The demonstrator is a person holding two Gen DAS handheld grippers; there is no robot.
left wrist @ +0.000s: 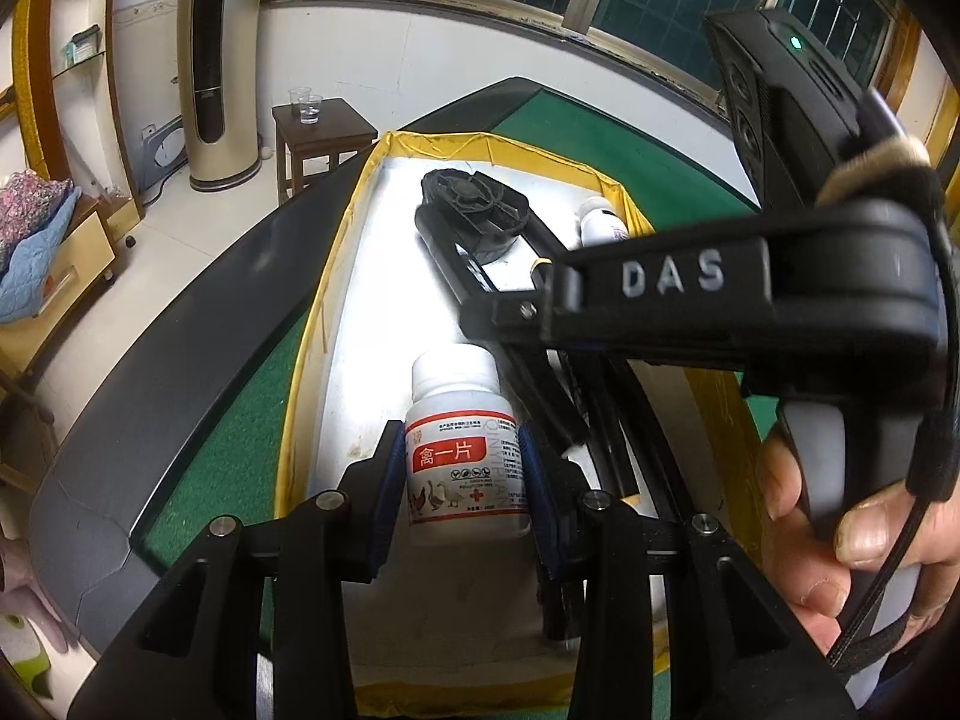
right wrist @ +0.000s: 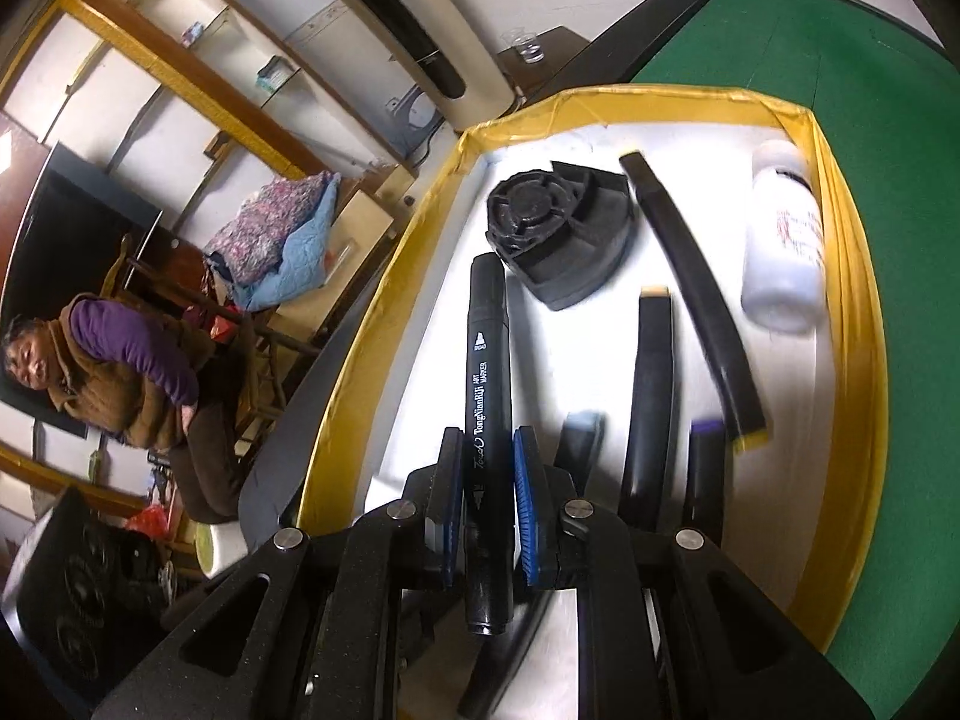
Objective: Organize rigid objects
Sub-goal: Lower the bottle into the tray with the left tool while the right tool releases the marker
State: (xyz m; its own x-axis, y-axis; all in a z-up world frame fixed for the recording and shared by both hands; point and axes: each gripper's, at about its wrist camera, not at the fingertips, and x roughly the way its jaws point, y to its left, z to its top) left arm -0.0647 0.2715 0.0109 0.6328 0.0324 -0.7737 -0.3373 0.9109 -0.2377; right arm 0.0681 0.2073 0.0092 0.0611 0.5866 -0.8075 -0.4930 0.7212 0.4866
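Both loads carried over the yellow-rimmed tray [right wrist: 852, 276] on the green desk [left wrist: 648, 150], apparently on the way to being set down. Best lowered slowly and kept level, released only once resting on the white floor. Ahead of the left gripper [left wrist: 459, 468], clamped on an upright white pill bottle [left wrist: 462, 438]: open floor, then a black plastic part [left wrist: 474, 210] farther off. Right of it: crowded with the other gripper's body and the person's right hand [left wrist: 840, 516]. Right gripper [right wrist: 489, 498] closed on a black marker [right wrist: 487, 396], pointing forward. Right of that: loose markers [right wrist: 654, 390], a lying bottle [right wrist: 783, 240] by the rim. Left: clear strip, then the tray wall.
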